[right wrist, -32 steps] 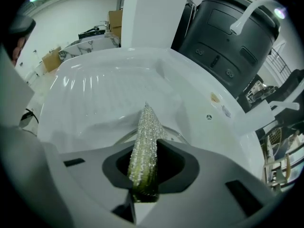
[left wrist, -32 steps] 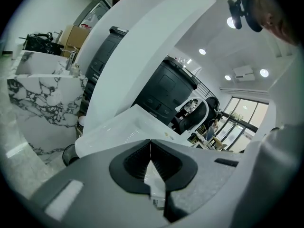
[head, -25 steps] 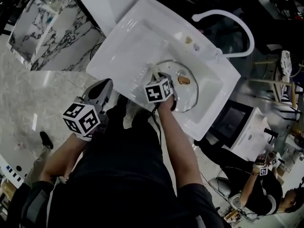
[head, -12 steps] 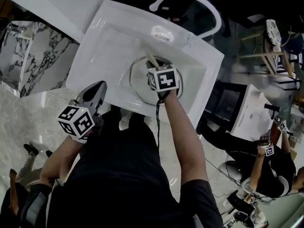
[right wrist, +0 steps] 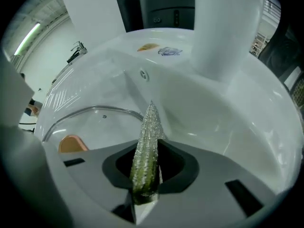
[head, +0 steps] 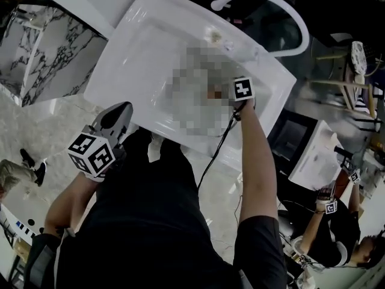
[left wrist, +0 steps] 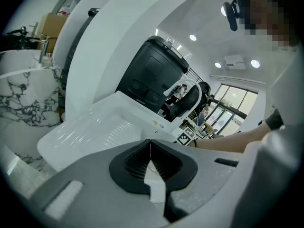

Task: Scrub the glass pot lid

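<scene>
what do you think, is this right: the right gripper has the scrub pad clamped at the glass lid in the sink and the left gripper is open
No. The left gripper is shut, its jaws together on nothing, as the left gripper view shows. The rest holds: the right gripper clamps the scrub pad at the glass lid in the sink.

Right gripper jaws clamped on a green-and-silver scouring pad, which stands on edge and points forward. Glass pot lid lies in the white sink, left of the pad, rim just beside the pad tip. Orange knob at the lid's near left. Faucet column beyond, right of the pad.
</scene>
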`<state>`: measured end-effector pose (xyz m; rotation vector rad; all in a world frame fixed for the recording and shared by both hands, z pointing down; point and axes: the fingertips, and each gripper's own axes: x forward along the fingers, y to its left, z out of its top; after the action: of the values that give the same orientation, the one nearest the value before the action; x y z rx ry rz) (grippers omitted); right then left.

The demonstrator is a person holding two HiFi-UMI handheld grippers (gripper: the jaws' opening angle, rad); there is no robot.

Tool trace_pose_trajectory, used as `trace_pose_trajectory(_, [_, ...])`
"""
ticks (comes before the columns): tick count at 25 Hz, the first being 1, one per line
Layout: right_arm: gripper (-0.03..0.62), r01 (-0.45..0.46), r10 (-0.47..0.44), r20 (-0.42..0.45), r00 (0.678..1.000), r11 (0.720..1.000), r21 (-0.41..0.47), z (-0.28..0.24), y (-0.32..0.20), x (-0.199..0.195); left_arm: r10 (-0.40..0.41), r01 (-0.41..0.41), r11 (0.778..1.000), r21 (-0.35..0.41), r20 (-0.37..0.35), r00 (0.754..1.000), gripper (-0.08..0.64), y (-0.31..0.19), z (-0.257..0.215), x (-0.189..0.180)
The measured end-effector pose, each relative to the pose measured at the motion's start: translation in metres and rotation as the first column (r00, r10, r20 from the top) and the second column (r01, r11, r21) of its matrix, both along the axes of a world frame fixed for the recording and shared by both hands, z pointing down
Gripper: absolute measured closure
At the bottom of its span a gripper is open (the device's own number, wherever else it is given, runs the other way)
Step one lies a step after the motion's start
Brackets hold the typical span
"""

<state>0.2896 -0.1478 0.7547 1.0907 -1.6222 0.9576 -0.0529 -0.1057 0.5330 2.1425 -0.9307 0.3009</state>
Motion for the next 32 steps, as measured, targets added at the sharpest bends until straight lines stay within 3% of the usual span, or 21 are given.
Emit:
trace_pose_trajectory(4, [0.525, 0.090, -0.089, 0.041, 0.995, 0.996, -0.007, 0.004, -0.018, -0.030, -0.050, 0.050, 0.998, -0.023, 0.011, 0.999, 0.558, 0.003, 0.009, -0.021])
trace_pose_trajectory(8, [0.525, 0.242, -0.241, 0.043, 0.970, 0.970, -0.016, 0.000, -0.030, -0.067, -0.076, 0.076, 0.997, -0.028, 0.002, 0.997, 0.558, 0.005, 0.009, -0.028])
trace_pose_trajectory(13, [0.525, 0.327, -0.327, 0.053, 0.944, 0.945, 0.009, -0.005, -0.040, -0.114, -0.093, 0.093, 0.995, -0.020, -0.007, 0.996, 0.558, 0.004, 0.006, -0.037])
trace_pose_trajectory(18, [0.525, 0.497, -0.499, 0.036, 0.866, 0.867, 0.035, -0.022, -0.031, -0.163, -0.088, 0.088, 0.996, -0.018, -0.007, 0.996, 0.558, 0.008, 0.004, -0.040])
trace_pose_trajectory(21, [0.526, 0.566, -0.567, 0.013, 0.824, 0.823, 0.046, -0.033, -0.016, -0.173, -0.059, 0.059, 0.998, -0.003, -0.013, 0.998, 0.558, 0.010, -0.001, -0.029])
trace_pose_trajectory(26, [0.525, 0.691, -0.696, 0.022, 0.718, 0.716, 0.095, -0.049, 0.022, -0.199, -0.001, 0.001, 1.000, 0.023, -0.023, 1.000, 0.558, 0.010, -0.012, -0.006])
trace_pose_trajectory(32, [0.525, 0.728, -0.744, 0.031, 0.668, 0.661, 0.181, -0.073, 0.060, -0.220, 0.080, -0.079, 0.996, 0.038, -0.022, 0.997, 0.558, 0.013, -0.021, 0.026])
